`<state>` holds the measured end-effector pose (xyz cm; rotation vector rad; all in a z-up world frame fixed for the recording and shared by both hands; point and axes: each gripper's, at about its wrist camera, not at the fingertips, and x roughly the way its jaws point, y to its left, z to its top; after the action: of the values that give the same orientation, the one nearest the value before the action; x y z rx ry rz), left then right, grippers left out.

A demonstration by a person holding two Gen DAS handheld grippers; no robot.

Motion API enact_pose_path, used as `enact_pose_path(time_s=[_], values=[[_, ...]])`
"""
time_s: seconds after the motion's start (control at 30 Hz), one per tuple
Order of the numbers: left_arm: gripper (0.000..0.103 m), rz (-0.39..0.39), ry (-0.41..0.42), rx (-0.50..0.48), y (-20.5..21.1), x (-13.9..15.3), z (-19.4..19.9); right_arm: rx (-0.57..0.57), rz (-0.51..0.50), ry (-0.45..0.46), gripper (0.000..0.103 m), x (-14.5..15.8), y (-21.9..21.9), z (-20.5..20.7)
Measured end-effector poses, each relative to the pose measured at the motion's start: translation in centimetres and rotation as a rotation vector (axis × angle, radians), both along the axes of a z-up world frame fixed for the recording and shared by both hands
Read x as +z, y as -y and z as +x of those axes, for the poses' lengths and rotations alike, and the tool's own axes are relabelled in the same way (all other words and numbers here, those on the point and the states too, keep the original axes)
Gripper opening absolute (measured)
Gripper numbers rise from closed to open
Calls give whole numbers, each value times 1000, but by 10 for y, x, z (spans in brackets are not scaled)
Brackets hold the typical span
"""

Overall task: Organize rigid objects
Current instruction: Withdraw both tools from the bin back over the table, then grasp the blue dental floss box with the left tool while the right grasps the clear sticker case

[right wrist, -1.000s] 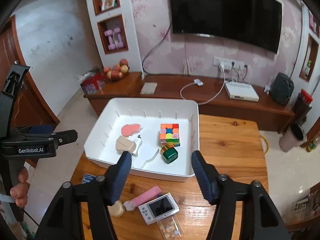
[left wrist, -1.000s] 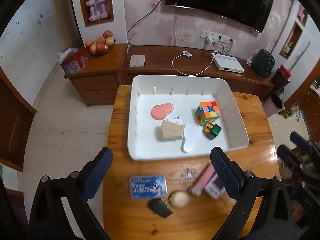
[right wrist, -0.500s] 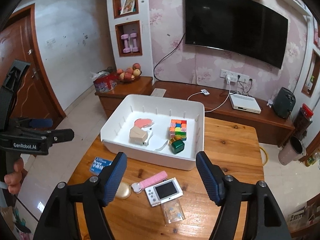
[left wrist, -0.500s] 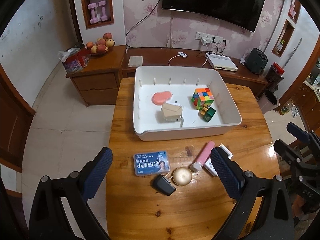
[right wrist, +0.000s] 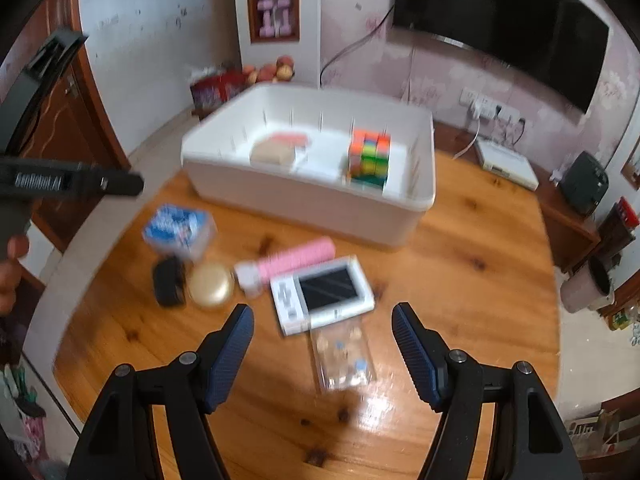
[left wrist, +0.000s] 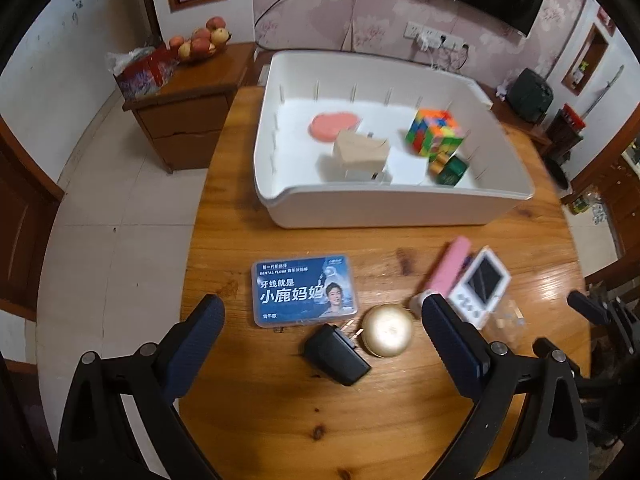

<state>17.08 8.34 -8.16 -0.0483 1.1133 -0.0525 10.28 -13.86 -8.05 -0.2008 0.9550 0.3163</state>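
A white bin (left wrist: 384,210) (right wrist: 320,204) on the round wooden table holds a colour cube (left wrist: 435,132) (right wrist: 369,155), a tan box (left wrist: 360,151), a pink flat piece (left wrist: 332,126) and a green box (left wrist: 450,169). Loose on the table in front lie a blue floss case (left wrist: 304,291) (right wrist: 176,227), a black charger (left wrist: 336,354) (right wrist: 170,281), a gold round tin (left wrist: 387,335) (right wrist: 211,285), a pink tube (left wrist: 446,270) (right wrist: 290,262), a white screen device (left wrist: 478,286) (right wrist: 322,294) and a clear packet (right wrist: 344,360). My left gripper (left wrist: 323,326) is open above the charger and tin. My right gripper (right wrist: 323,330) is open above the device and packet.
A wooden sideboard (left wrist: 188,100) with a fruit bowl (left wrist: 200,42) stands beyond the table, under a wall television (right wrist: 500,28). The table edge drops to tiled floor on the left (left wrist: 120,208). A bin stands on the floor at the right (right wrist: 588,288).
Both grippers have come down and closer to the loose objects at the table's front; the objects look larger. Both stay open and empty. Nothing on the table has moved.
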Motion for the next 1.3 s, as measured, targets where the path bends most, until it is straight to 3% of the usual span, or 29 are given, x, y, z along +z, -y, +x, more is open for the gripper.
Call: enact_pose_path(time_s=[0.27, 0.43, 0.7, 0.93, 1.1, 1.3], values=[[102, 0, -73, 23, 2, -54, 25, -20, -28, -77, 72, -54, 15, 7], [102, 39, -108, 65, 1, -78, 40, -33, -5, -112, 72, -70, 23, 15], [102, 28, -178, 101, -5, -104, 49, -19, -1, -149, 72, -89, 23, 22], [101, 72, -174, 118, -7, -111, 46, 3, -8, -151, 68, -94, 19, 22], [97, 77, -159, 136, -6, -111, 41, 5, -5, -141, 53, -90, 18, 20], [93, 79, -159, 134, -1, -108, 33, 8, 6, -148, 52, -91, 21, 20]])
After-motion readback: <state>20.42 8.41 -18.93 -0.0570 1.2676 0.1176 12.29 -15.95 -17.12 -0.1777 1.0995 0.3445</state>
